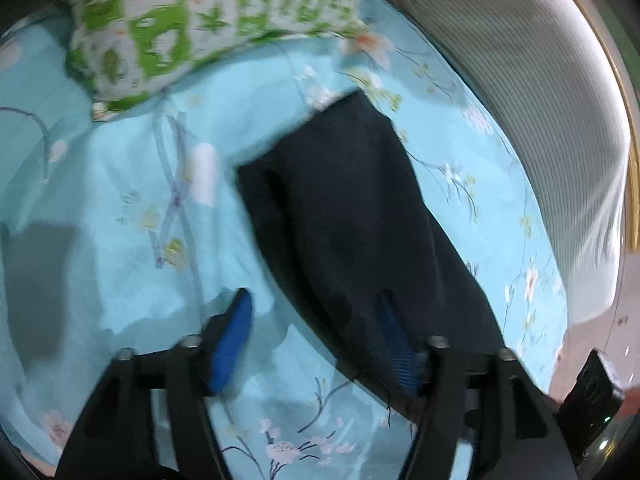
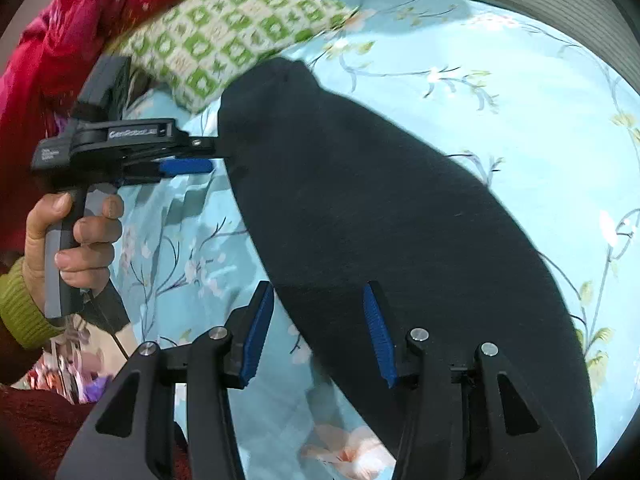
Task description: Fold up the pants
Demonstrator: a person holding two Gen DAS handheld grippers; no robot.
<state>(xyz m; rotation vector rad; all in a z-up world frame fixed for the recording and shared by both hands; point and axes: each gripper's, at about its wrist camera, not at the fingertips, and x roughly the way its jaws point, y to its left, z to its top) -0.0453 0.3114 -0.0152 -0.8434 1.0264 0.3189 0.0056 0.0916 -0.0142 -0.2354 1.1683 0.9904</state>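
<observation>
dark pants laid long on the flowered bed, both sets of jaws apart

the pants [image 2: 380, 216] lie flat on a light blue bed sheet [image 2: 500, 92] printed with pale blossoms and thin branches. they are black or very dark, folded into one long narrow strip that runs from near a green-and-white checked pillow [image 2: 236, 40] at the far end down toward the right gripper [image 2: 318, 328].

in the right wrist view the right gripper's jaws stand partly apart. one blue pad hangs over the sheet just beside the cloth's edge, the other over the dark cloth itself; the pads do not press on the fabric.

the left gripper [image 2: 200, 156] shows in that same view at the far end of the strip, its tips right at the cloth's edge near the pillow. a hand [image 2: 76, 240] in a green knitted cuff grips its handle. in the blurred left wrist view the left gripper [image 1: 316, 320] has its jaws wide, one pad over the sheet and the other over the dark cloth, with nothing clamped between them.

a red flowered cover [image 2: 80, 12] lies bunched behind the pillow, and a ribbed whitish fabric [image 1: 520, 80] borders the sheet's far side.
</observation>
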